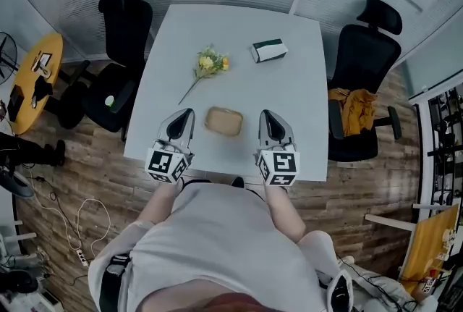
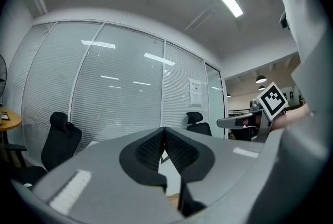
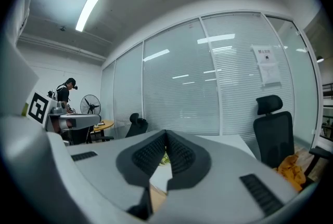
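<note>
Left tool (image 1: 184,115), right tool (image 1: 266,116): jaws of both pressed together, nothing held. Brown box (image 1: 223,121) lay between them near front edge of tabletop (image 1: 239,21), touching neither. Flower (image 1: 210,63) and green-white pack (image 1: 269,51) lay farther back. My judgement: any grip on box needed jaws opened first and level approach.

Tan object lying flat near the table's front edge

The tan object (image 1: 223,121) is a flat, rounded rectangle with a slightly darker rim and a paler middle, its long side running left to right. It lies on the white table (image 1: 239,28) close to the edge nearest the person, between the left gripper (image 1: 189,114) and the right gripper (image 1: 265,114), near both but touching neither. Its material cannot be told. Each gripper view shows only a brown sliver of it low beneath the jaws.
</note>
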The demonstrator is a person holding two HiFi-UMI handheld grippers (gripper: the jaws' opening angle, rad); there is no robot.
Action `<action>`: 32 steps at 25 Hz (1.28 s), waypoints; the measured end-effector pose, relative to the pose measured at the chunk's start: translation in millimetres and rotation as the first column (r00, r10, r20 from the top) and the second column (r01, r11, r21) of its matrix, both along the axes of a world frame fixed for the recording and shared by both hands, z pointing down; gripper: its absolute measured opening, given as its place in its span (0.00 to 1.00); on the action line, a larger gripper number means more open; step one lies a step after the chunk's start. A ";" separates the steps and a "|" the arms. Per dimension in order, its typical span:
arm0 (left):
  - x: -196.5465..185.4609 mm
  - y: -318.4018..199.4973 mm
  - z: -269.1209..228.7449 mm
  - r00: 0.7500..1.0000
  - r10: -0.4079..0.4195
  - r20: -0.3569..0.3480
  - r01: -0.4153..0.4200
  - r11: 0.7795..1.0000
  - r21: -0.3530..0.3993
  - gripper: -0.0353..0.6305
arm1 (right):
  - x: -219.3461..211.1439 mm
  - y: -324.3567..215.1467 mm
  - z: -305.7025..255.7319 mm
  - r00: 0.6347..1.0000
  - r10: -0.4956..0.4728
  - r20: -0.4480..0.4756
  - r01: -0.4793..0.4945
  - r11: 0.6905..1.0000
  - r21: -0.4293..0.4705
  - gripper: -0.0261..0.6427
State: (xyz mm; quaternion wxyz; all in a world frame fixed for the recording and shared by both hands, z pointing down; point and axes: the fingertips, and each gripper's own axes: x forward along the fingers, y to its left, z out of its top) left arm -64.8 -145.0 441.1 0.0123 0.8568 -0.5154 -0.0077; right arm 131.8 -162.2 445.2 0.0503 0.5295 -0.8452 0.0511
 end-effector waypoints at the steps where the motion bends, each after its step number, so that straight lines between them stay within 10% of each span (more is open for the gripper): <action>1: 2.3 -6.0 0.1 1.000 -0.002 -0.001 0.002 1.000 -0.001 0.07 | 2.2 -6.3 0.6 1.000 -0.002 -0.001 0.002 1.000 -0.001 0.05; 32: -32.2 -67.7 22.0 0.990 0.138 -0.010 -0.138 0.989 -0.046 0.07 | -55.4 -42.9 16.1 0.996 0.090 -0.024 -0.091 0.994 -0.054 0.05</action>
